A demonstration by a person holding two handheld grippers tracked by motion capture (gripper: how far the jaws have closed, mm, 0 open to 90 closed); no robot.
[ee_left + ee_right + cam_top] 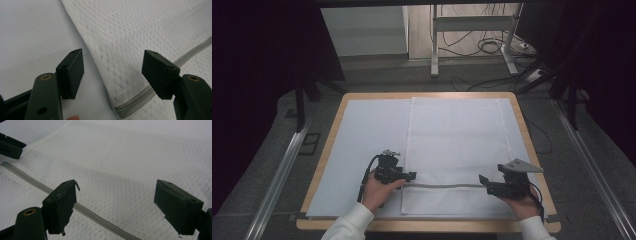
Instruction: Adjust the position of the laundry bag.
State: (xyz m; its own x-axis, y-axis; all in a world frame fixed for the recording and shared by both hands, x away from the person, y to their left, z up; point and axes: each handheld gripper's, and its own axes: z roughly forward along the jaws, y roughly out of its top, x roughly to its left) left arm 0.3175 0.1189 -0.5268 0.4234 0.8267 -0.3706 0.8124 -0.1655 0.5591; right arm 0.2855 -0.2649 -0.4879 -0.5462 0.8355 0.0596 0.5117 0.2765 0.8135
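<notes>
A white mesh bag (457, 135) lies flat on the table, with a grey zipper (444, 186) running across its near end. My left gripper (412, 175) hovers at the bag's left edge, by the zipper's left end. In the left gripper view the left gripper (112, 65) is open, and the bag edge (100, 65) and zipper end (140, 100) lie between its jaws. My right gripper (482, 179) sits at the zipper's right end. In the right gripper view the right gripper (115, 192) is open over the mesh (130, 152), with the zipper (95, 213) passing its left jaw.
A white sheet (362, 140) covers the wooden table (324, 160), whose edge shows all around. Beyond the table are grey floor, metal rails (282, 170), a desk frame (434, 45) and loose cables (492, 47). Dark curtains stand at both sides.
</notes>
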